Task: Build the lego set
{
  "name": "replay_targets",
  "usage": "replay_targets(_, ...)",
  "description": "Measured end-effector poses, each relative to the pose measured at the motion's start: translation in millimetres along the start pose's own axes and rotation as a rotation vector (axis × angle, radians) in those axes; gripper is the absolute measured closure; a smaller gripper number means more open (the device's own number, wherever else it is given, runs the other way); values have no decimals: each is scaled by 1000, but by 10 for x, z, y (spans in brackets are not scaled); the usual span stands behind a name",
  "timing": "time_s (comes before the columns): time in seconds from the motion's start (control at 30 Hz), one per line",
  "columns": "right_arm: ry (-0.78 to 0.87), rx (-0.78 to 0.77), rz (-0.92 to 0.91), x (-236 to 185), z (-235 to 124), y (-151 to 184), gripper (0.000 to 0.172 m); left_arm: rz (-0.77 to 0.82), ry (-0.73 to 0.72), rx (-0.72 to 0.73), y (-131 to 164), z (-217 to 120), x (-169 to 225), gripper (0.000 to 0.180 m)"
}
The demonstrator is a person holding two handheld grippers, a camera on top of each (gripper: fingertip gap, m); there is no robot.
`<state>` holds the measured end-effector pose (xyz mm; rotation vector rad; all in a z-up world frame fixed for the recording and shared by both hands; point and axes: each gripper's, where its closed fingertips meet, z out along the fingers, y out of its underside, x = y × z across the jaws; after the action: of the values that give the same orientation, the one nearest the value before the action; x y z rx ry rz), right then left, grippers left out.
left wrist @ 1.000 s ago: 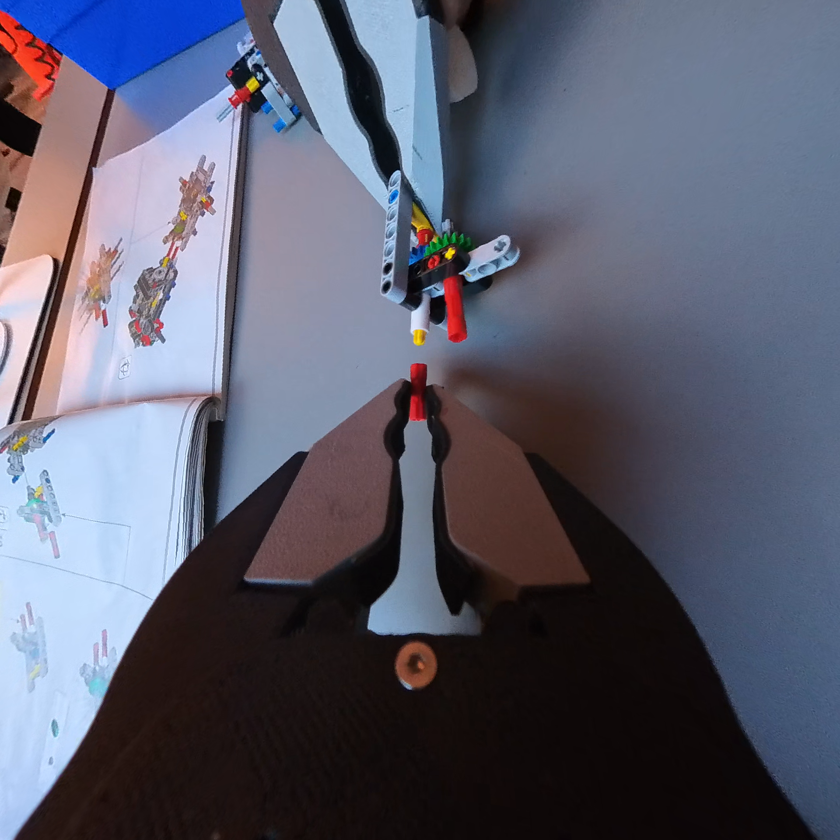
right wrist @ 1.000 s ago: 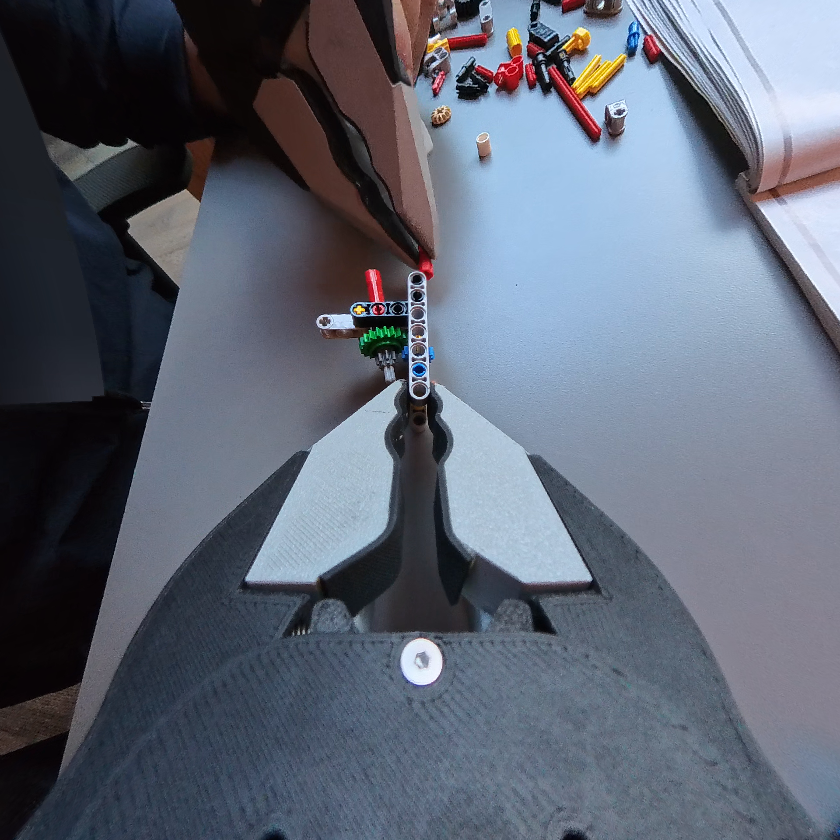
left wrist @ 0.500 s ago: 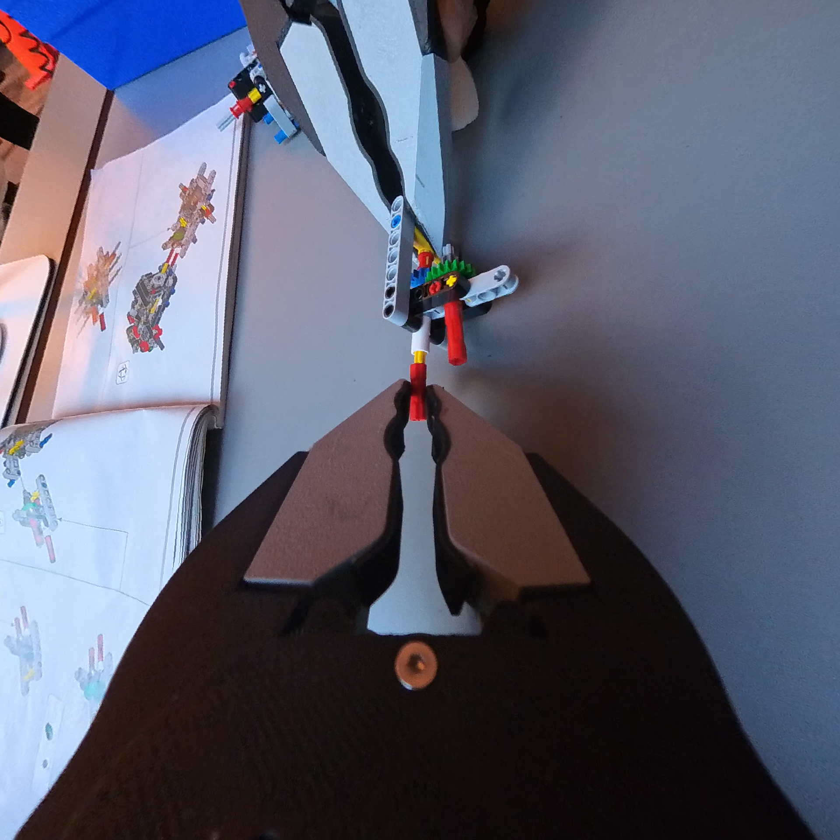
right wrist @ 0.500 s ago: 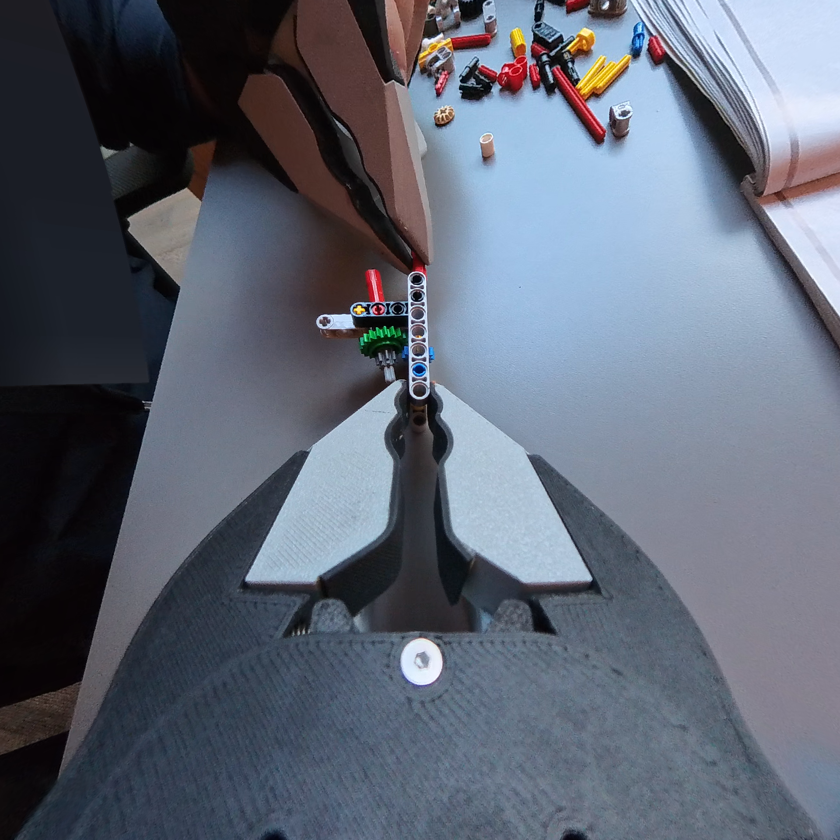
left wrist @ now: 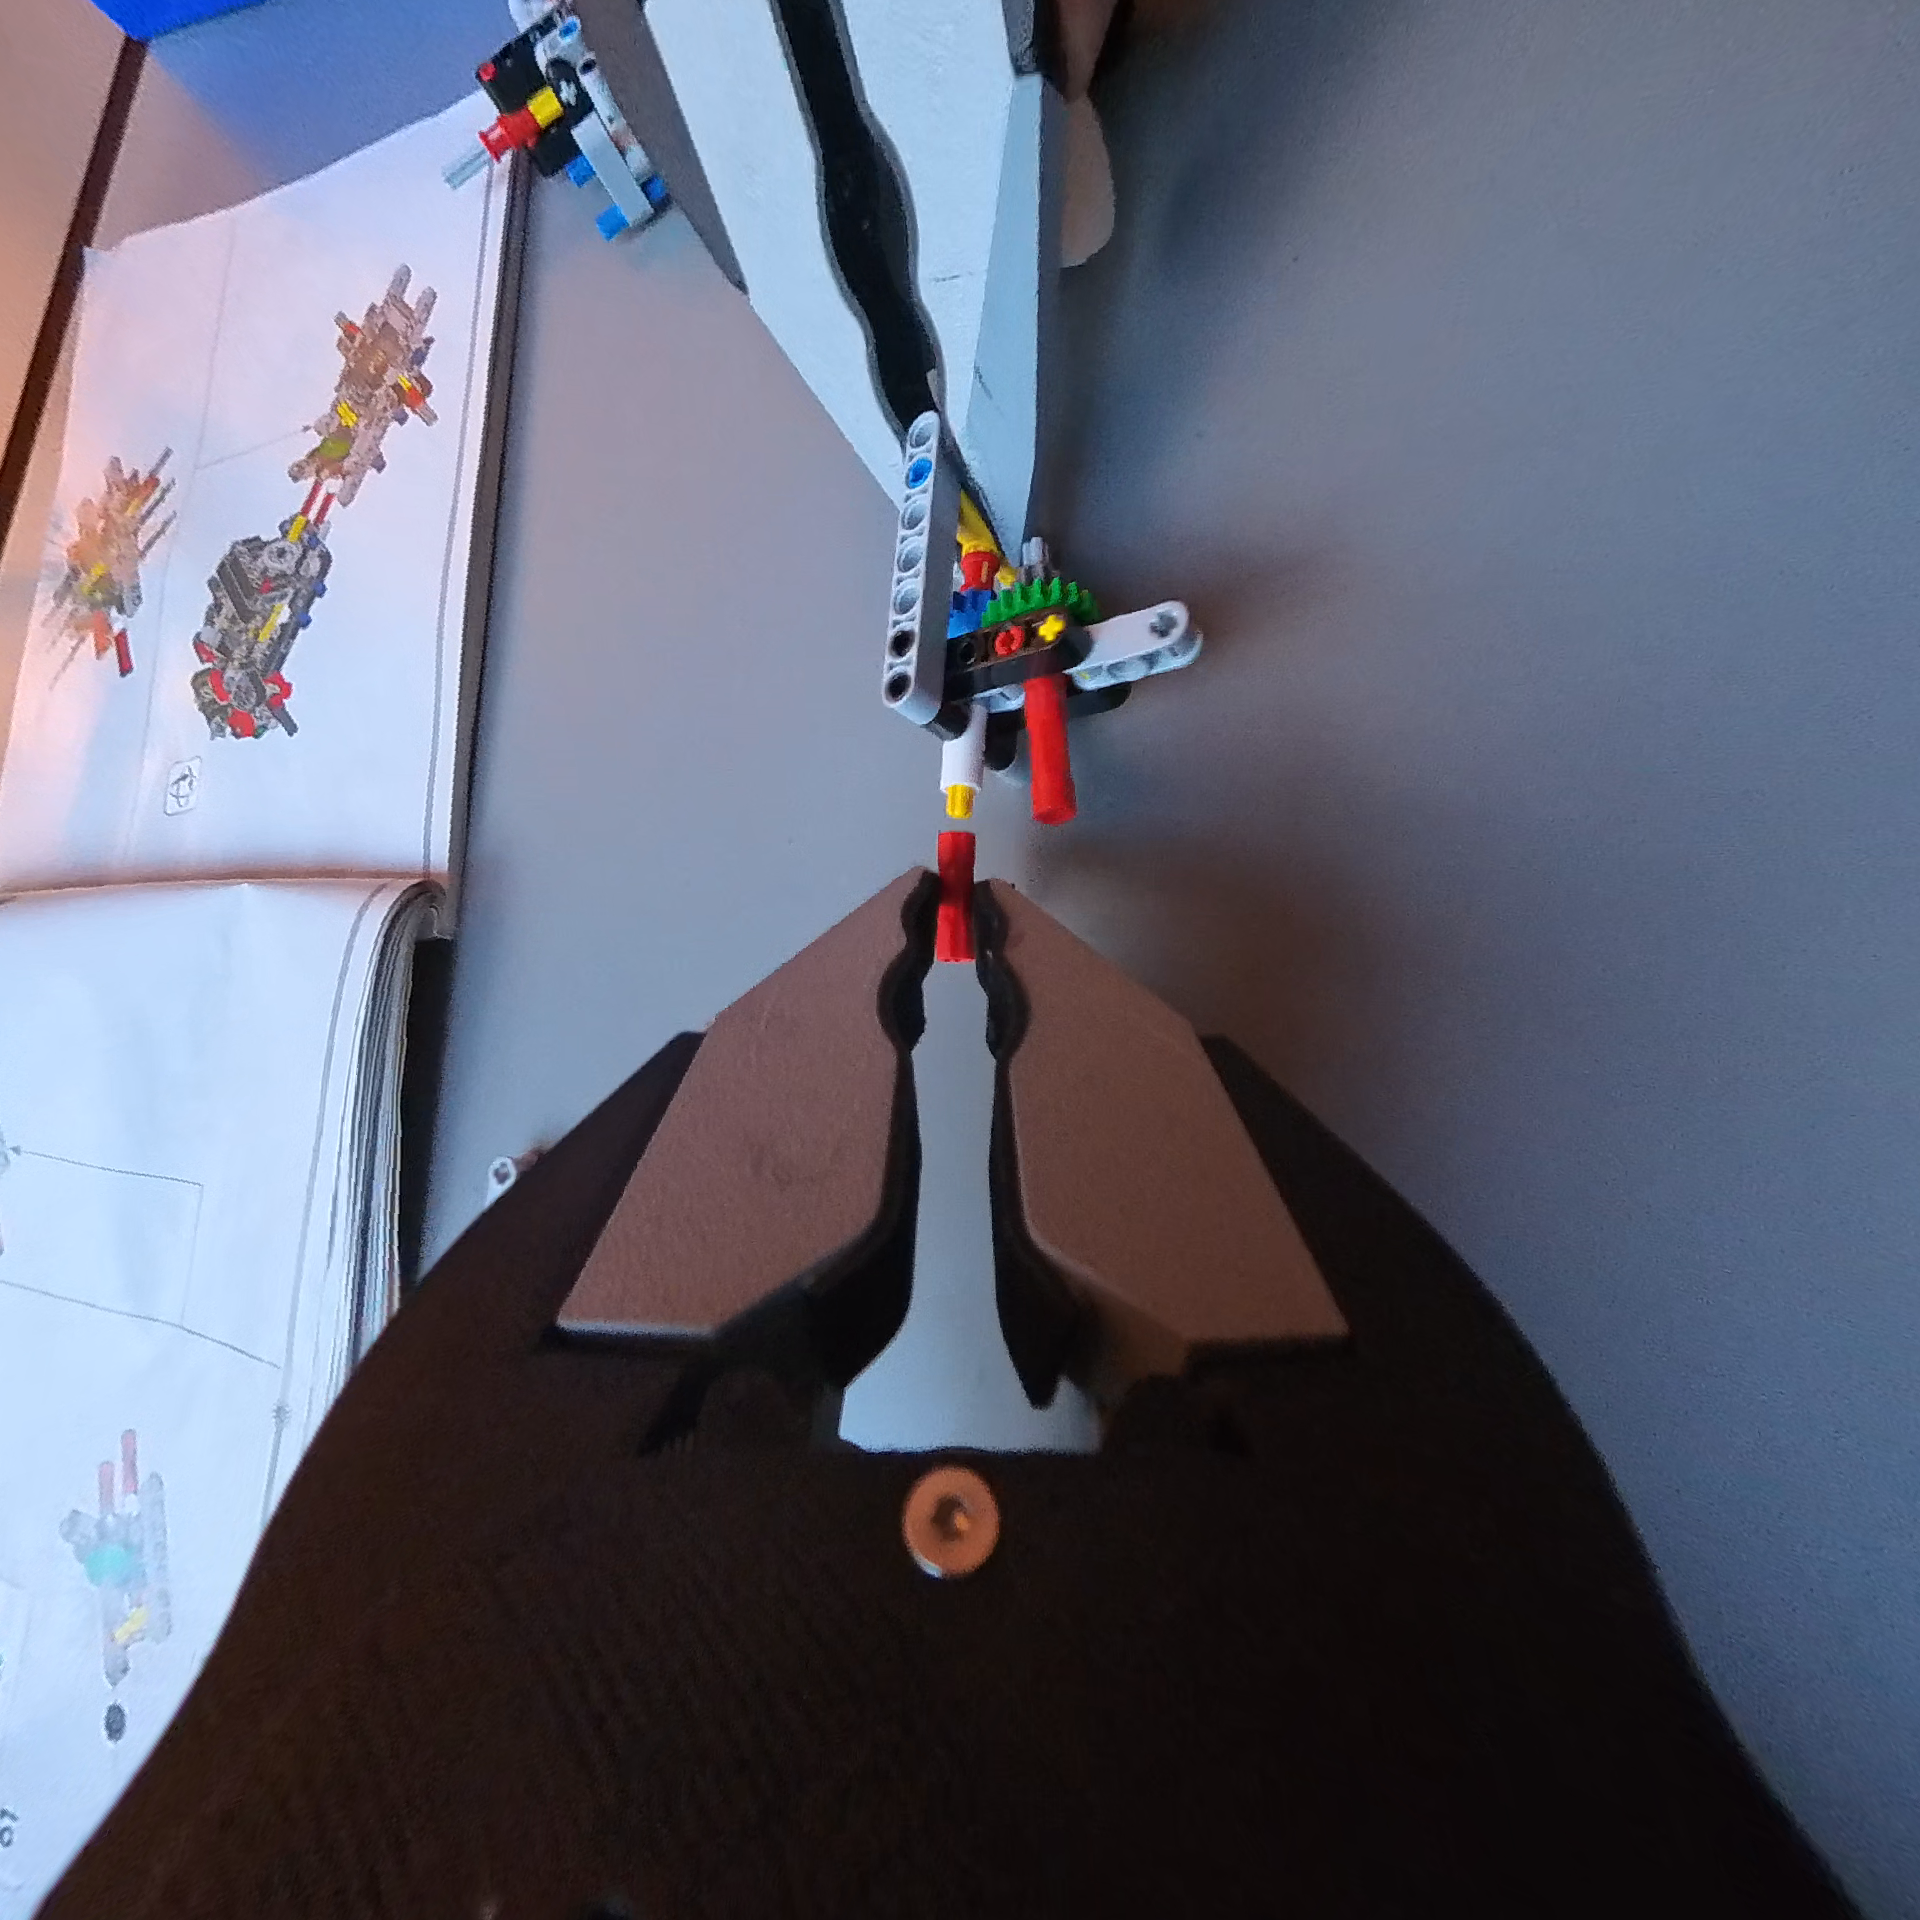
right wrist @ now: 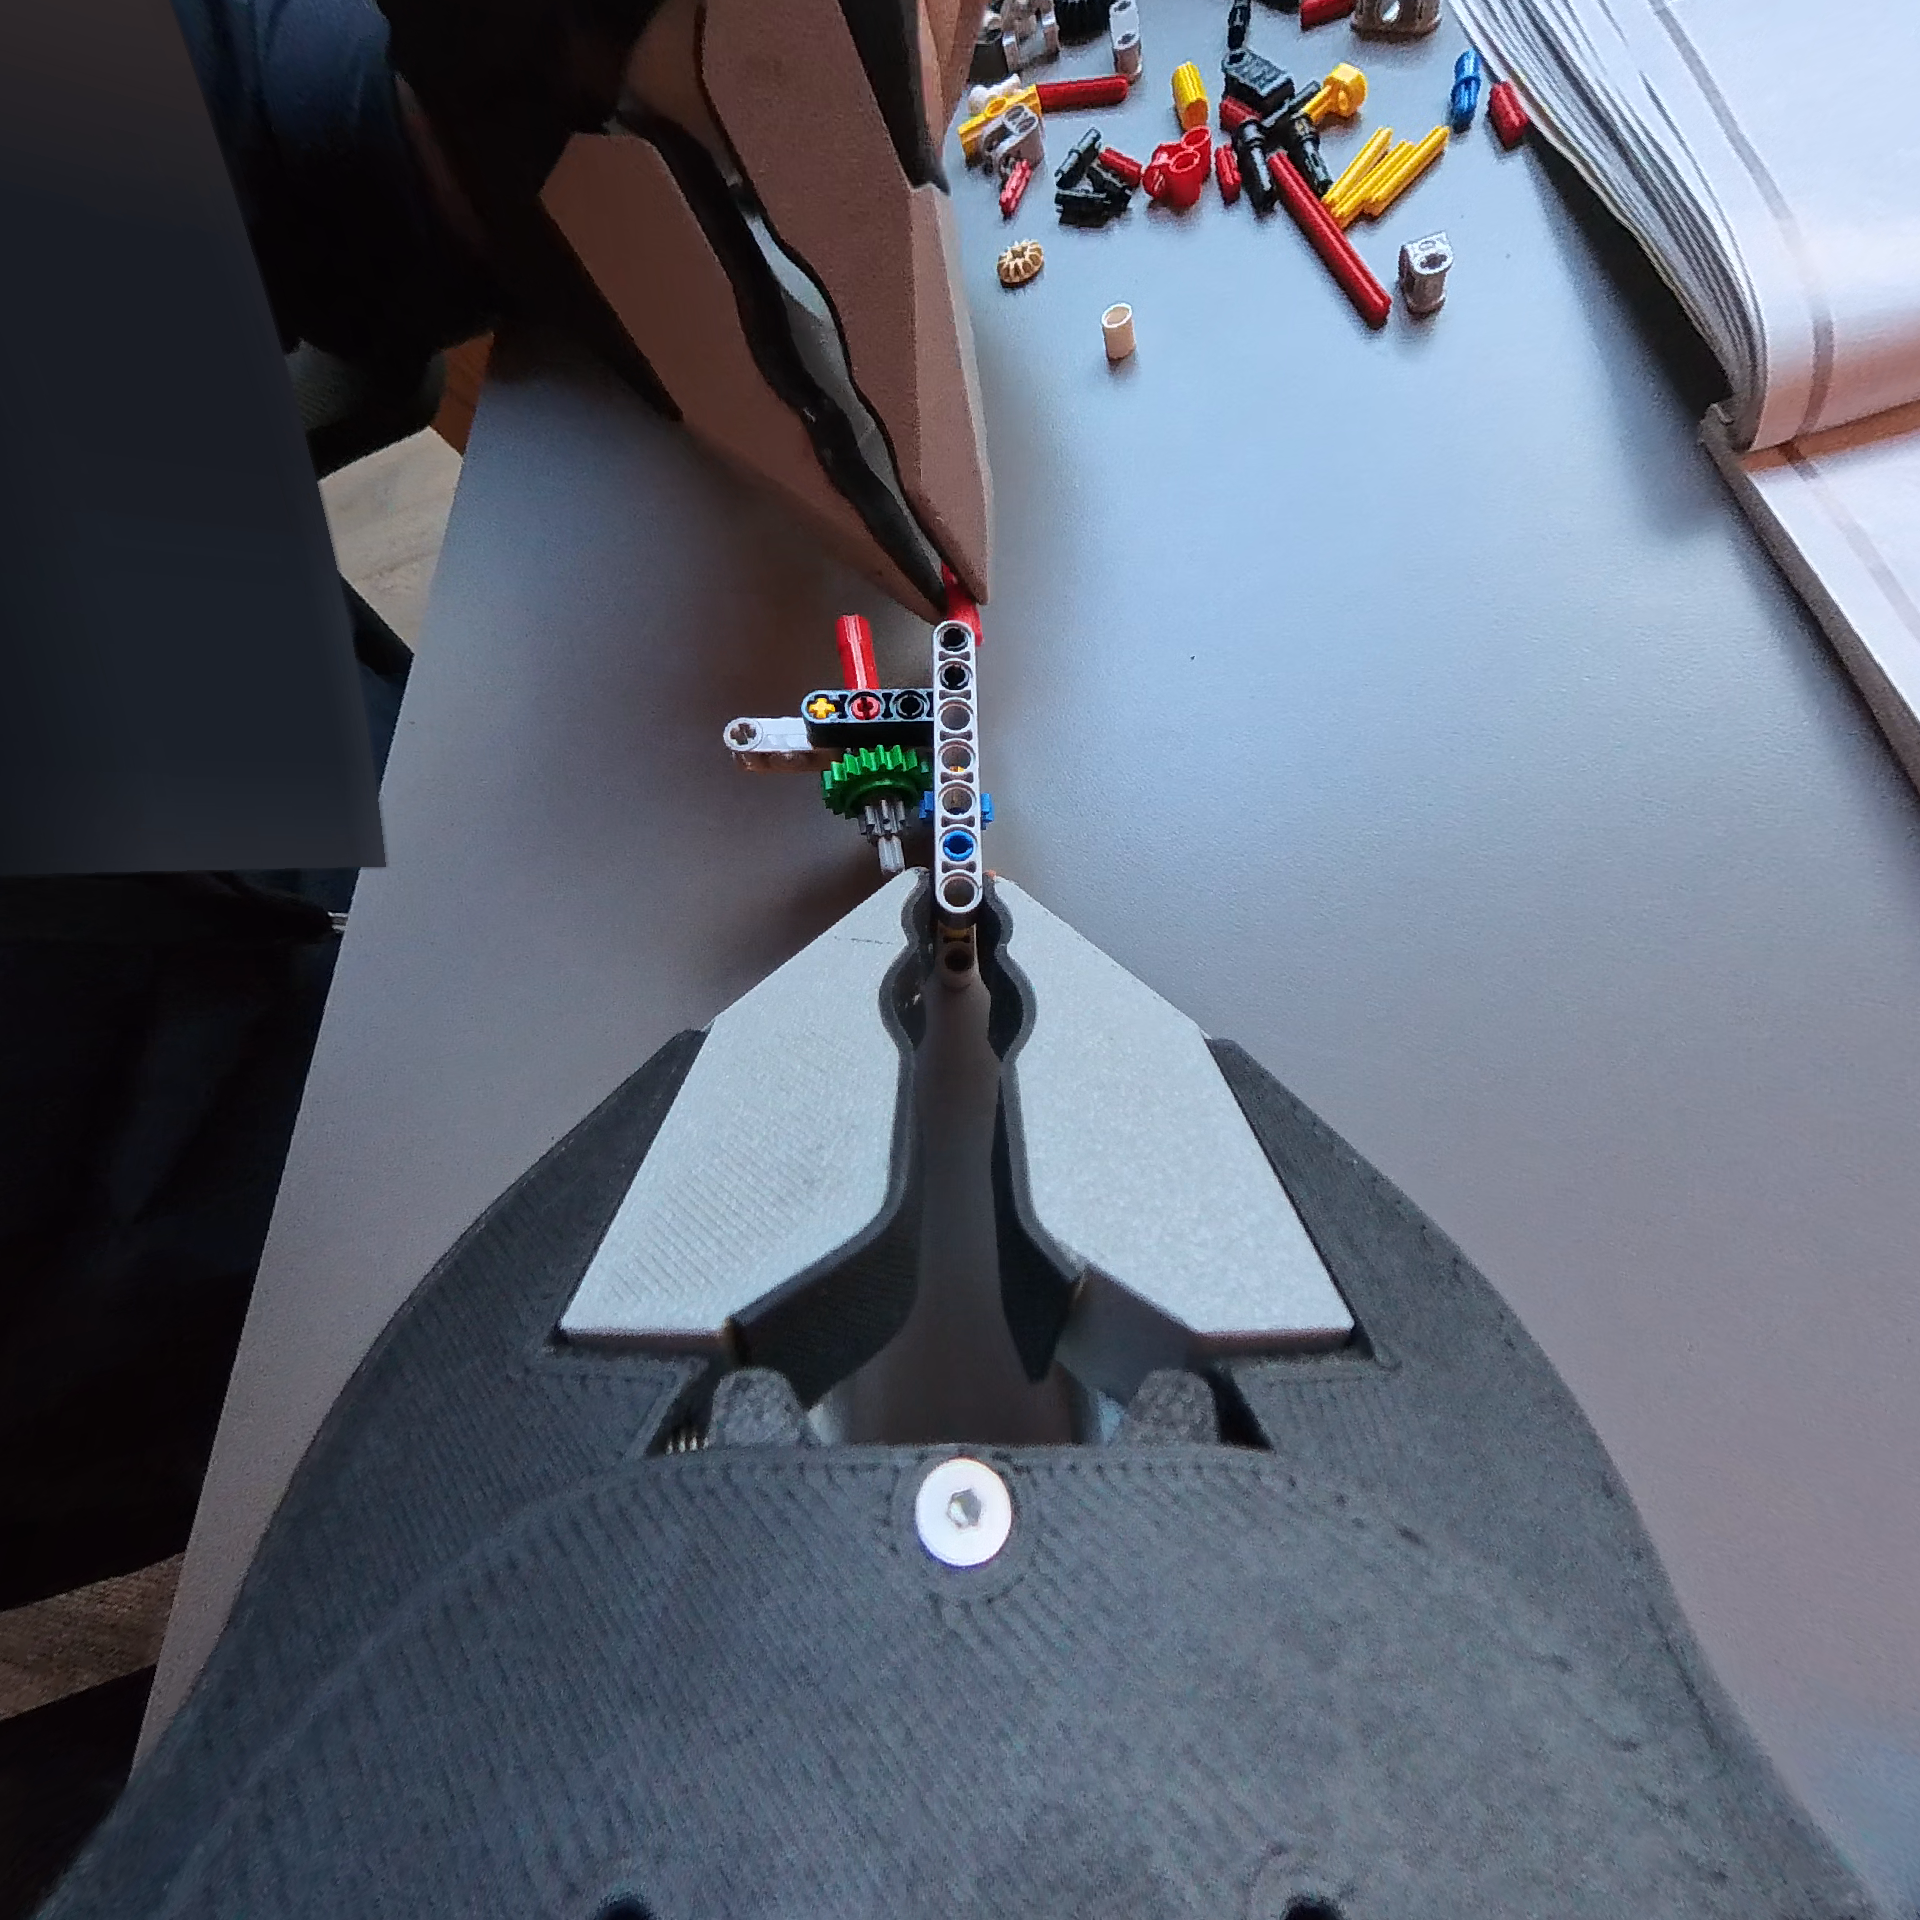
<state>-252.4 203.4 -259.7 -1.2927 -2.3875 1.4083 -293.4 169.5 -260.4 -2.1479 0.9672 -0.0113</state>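
Between the fingertips of the left hand-held gripper (left wrist: 956, 899) sits a short red peg (left wrist: 956, 894), pinched on both sides by the dark pads, with its free end sticking out forward. Just ahead of that end, with a small gap, is the yellow tip (left wrist: 960, 798) of a white pin that comes out of a small toy assembly (left wrist: 1023, 644). Half a second ago the red peg was touching this yellow tip; now the two are apart again, as they were one second ago, so I judge that the peg did not go on and the left hand-held gripper has drawn back a little. The right hand-held gripper (right wrist: 958, 902) comes from the opposite side and is closed tight on the near end of the long grey beam with holes (right wrist: 956, 769); this beam carries the rest of the assembly, with a green gear (right wrist: 876, 779), a black bar (right wrist: 868, 709) and a red rod (right wrist: 854, 644) to its left. The assembly has not moved between the pictures. Farther ahead of the right hand-held gripper, loose small parts (right wrist: 1226, 156) lie on the grey tabletop (right wrist: 1351, 727), and an open instruction booklet (left wrist: 260, 499) lies to the left of the left hand-held gripper.
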Motion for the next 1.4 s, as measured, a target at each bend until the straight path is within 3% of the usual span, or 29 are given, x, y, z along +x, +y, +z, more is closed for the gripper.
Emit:
replay_targets(0.83, 1, -3, -11, -11, 10, -2, 168, -224, 191, 9, 14, -42, 19, 179)
replay_targets(1.07, 4, -4, -17, -17, 15, -4, 168, -218, 231, 96, -71, -100, 20, 178)
replay_targets(1.4, 0, -6, -21, -29, 15, 0, 168, -231, 241, 59, -37, -44, 52, 178)
